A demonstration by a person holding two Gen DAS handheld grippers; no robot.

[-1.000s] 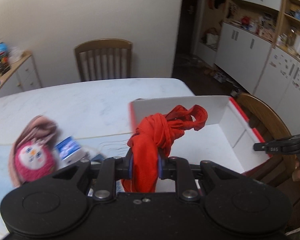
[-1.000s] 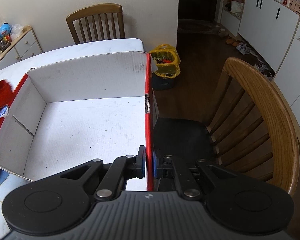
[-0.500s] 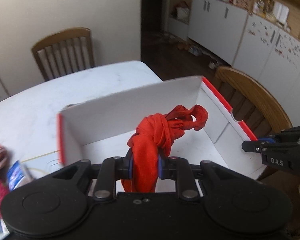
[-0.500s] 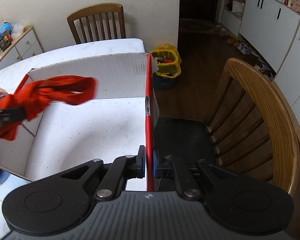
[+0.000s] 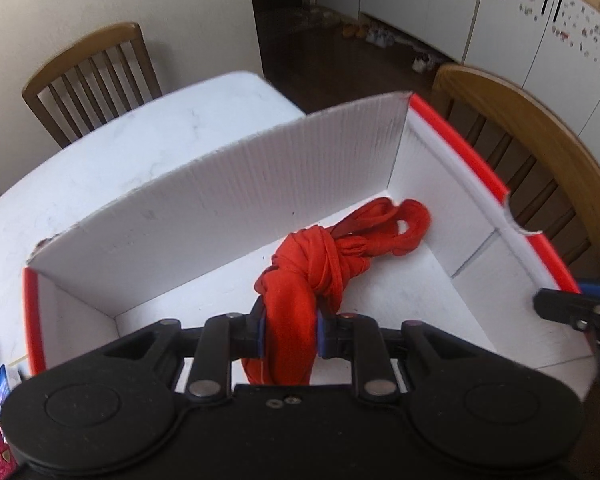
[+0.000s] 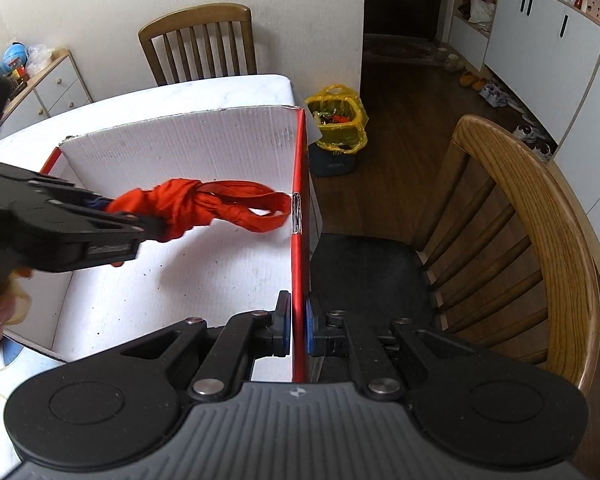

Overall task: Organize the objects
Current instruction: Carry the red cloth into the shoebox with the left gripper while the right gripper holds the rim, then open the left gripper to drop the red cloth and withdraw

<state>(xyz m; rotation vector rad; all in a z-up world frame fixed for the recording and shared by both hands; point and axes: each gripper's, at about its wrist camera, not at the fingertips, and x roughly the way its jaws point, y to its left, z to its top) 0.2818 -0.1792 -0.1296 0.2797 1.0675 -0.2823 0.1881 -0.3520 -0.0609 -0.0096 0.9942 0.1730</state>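
The left gripper (image 5: 289,334) pinches a knotted red cloth (image 5: 324,264) between its blue pads, the bundle squeezed at its thick end. From the left wrist view the cloth runs from the fingers toward one o'clock, its looped end lying near the far right corner of the open cardboard box (image 5: 204,200) — white inside, red along the rims. The loops look to rest on or just above the box floor; contact cannot be told for sure.

In the right wrist view the same cloth (image 6: 204,204) stretches from nine o'clock toward the red side wall (image 6: 300,216), its loop almost touching that wall. The right gripper (image 6: 297,330) has its fingers pressed together on that wall's upper edge, clamping the box at six o'clock of the picture.

The box sits on a white marble-patterned table (image 5: 120,152). A wooden chair (image 6: 532,240) stands just beside the box at three o'clock — another chair (image 6: 198,40) stands at the table's far end, at eleven o'clock.
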